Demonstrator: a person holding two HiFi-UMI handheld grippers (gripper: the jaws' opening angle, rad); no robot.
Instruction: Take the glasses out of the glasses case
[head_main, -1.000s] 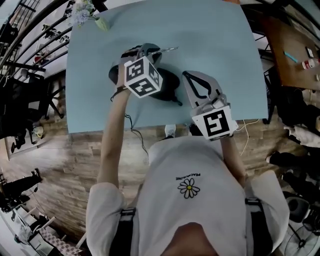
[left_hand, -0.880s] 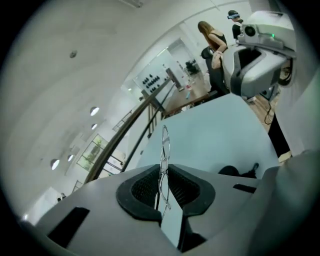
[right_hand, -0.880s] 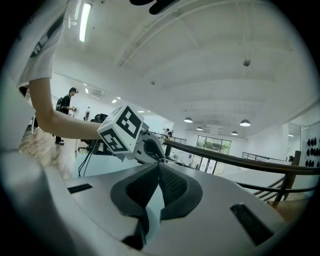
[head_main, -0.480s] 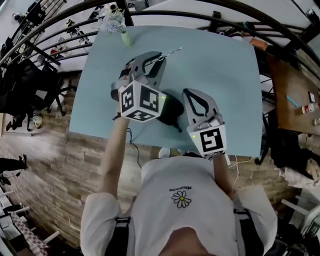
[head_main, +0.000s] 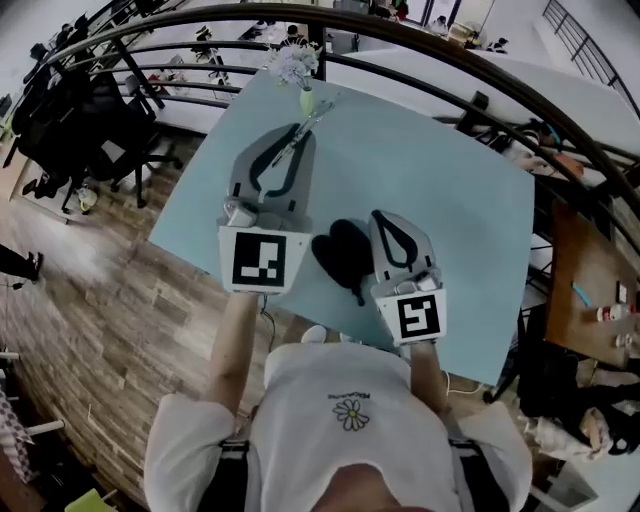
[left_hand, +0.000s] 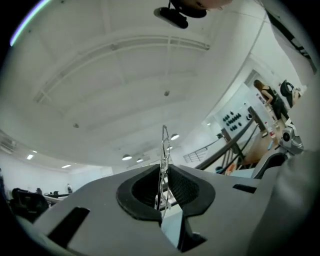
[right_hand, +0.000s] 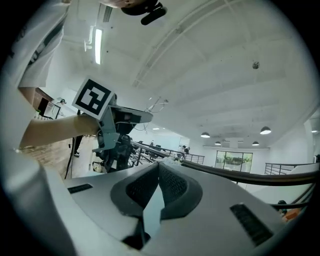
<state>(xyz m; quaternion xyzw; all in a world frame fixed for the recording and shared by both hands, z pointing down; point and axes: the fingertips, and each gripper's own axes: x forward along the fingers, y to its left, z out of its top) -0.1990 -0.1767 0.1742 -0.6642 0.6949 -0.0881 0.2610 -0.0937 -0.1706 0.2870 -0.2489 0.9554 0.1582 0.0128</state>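
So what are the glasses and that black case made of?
The glasses look like thin metal wire: the frame is very slim, silvery and shiny. The glasses case is matt black and rounded, with no glare, so maybe a soft fabric or leather-like cover; it is too small to tell for sure.

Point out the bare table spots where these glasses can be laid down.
The table is bare across its right side, from the glasses case to the right edge, and between the case and the flower vase. It is crowded only around the case at the front edge and at the vase's far corner.
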